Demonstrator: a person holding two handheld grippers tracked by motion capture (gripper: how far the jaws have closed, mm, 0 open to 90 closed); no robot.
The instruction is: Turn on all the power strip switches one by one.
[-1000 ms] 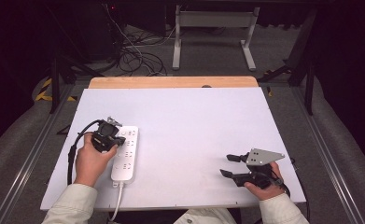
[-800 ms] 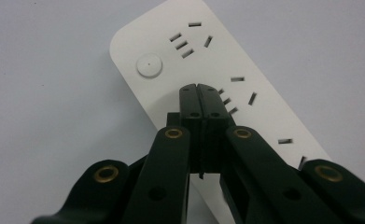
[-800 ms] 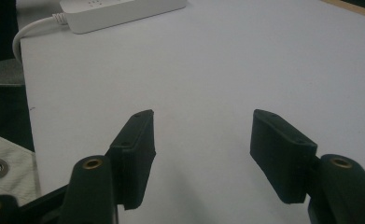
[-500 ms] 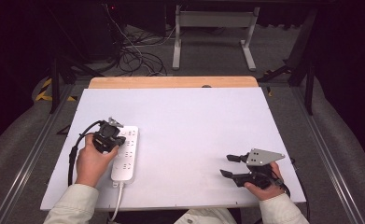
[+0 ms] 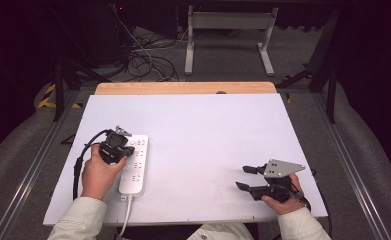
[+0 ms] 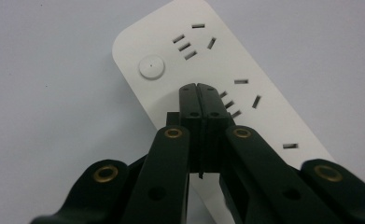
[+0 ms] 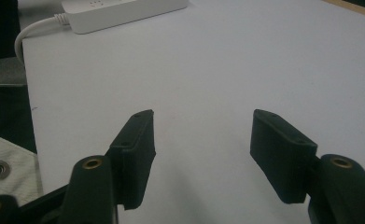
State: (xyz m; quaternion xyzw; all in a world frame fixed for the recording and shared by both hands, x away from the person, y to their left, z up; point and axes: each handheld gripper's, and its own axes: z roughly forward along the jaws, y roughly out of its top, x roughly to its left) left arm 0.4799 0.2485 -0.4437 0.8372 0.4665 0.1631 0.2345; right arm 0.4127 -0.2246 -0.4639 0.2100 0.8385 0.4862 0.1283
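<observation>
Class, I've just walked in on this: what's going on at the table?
A person sits at a white table with a gripper in each hand. The left gripper, jaws shut, is over a white power strip, its tips close to the round button; whether they touch the strip is unclear. The right gripper rests near the table's other side, jaws open and holding nothing. The strip's cord runs off the near edge.
</observation>
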